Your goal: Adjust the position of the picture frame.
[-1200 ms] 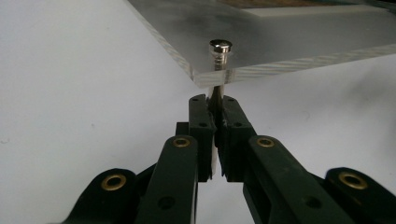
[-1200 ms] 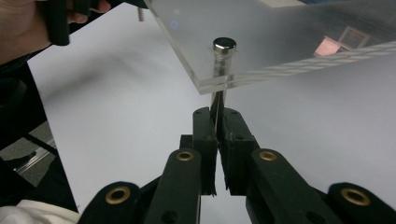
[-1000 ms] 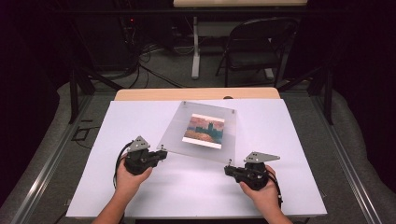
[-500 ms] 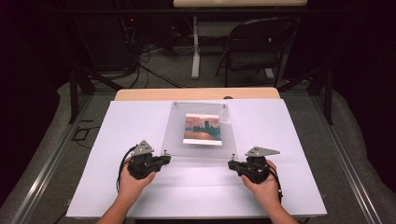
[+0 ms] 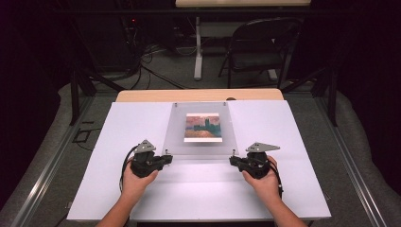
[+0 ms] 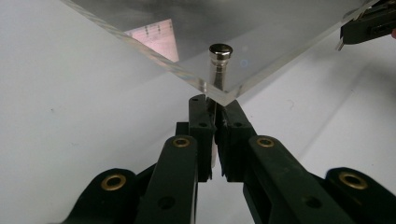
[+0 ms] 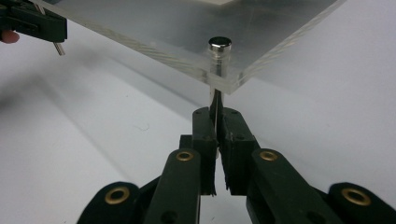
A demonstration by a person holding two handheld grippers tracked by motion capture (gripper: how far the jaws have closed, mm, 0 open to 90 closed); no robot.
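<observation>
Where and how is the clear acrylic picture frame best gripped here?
By its near corners, from the person's side. The acrylic frame is a thin flat plate; metal standoff pins project below the corners, giving narrow stems. Left gripper and right gripper already pinch them.

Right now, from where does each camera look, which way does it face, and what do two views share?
High view: above the person's side, facing forward and down on the table; both forearms and the acrylic frame show.
Left gripper view: on the left gripper, facing the frame's corner post.
Right gripper view: on the right gripper, facing another corner post.
Shared: both gripper views show the frame's underside.
</observation>
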